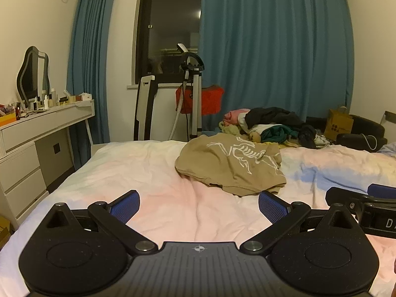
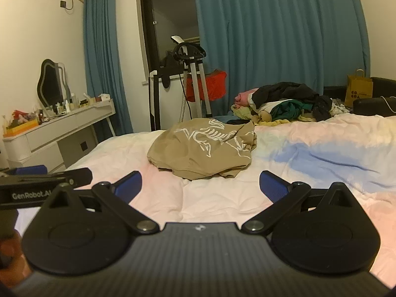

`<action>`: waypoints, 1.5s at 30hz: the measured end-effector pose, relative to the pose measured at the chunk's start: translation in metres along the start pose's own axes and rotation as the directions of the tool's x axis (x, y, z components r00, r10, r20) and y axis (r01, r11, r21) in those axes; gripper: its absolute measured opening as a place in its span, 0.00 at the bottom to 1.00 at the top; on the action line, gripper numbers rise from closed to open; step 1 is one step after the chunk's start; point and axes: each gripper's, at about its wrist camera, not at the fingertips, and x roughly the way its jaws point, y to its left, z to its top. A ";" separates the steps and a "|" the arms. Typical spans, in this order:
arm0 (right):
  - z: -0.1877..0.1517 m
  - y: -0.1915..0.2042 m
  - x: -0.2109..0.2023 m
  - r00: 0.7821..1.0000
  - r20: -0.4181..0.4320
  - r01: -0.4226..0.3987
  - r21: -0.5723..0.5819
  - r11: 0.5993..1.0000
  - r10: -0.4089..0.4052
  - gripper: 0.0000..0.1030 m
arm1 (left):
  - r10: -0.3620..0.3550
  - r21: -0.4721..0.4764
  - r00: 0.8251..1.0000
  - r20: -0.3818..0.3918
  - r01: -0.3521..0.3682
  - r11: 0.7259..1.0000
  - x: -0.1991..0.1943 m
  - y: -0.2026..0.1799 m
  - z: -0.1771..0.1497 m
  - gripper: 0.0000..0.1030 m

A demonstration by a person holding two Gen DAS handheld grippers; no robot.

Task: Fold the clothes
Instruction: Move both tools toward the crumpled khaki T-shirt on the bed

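A: Starting with the biggest thing, what lies ahead of the fingers?

B: The bed [image 1: 138, 173], covered in a rumpled pastel duvet, fills the space under and beyond both pairs of fingers. Past its far edge hang the blue curtains [image 1: 272, 49], with a dark window [image 1: 170, 24] between them.

A: And off to the left of the fingers?

B: A white dressing surface [image 1: 47, 121] with drawers, carrying bottles and a wavy mirror [image 1: 32, 74].

A: Where are the clothes?

B: A heap of mixed clothes [image 2: 284, 104] sits at the far side of the bed, well beyond the fingers and to their right. Nearer lies the tan T-shirt [image 1: 230, 163] with a white skeleton print, crumpled, ahead of the left gripper [image 1: 199, 206] and a little right of its midline. From the right wrist view the same shirt is straight ahead, slightly left of centre.

A: Is either gripper touching it?

B: No. The left gripper's blue pads are spread wide with only duvet between them, the shirt's near hem close to the right pad. The right gripper [image 2: 200, 186] is equally wide apart and holds nothing, the shirt lying just beyond its fingertips.

A: How do the two stand to each other?

B: Side by side, each showing at the edge of the other's view.
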 end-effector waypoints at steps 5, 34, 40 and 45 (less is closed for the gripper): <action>-0.003 0.004 -0.002 1.000 0.007 -0.004 0.010 1.000 0.004 1.00 | -0.006 0.000 1.000 0.002 0.006 1.000 0.002 0.002 -0.003 1.00; -0.005 -0.008 0.000 0.994 0.098 0.040 0.106 0.994 -0.050 1.00 | 0.006 -0.033 1.000 -0.024 -0.007 0.999 0.014 0.003 -0.009 1.00; 0.002 -0.007 0.001 0.996 0.083 0.028 0.081 0.996 -0.034 1.00 | 0.016 -0.093 0.999 -0.047 -0.021 0.995 0.019 0.010 -0.009 1.00; 0.005 -0.006 -0.001 0.996 0.077 0.042 0.060 0.997 -0.046 1.00 | 0.023 -0.102 0.999 -0.028 -0.026 0.994 0.018 0.012 -0.008 1.00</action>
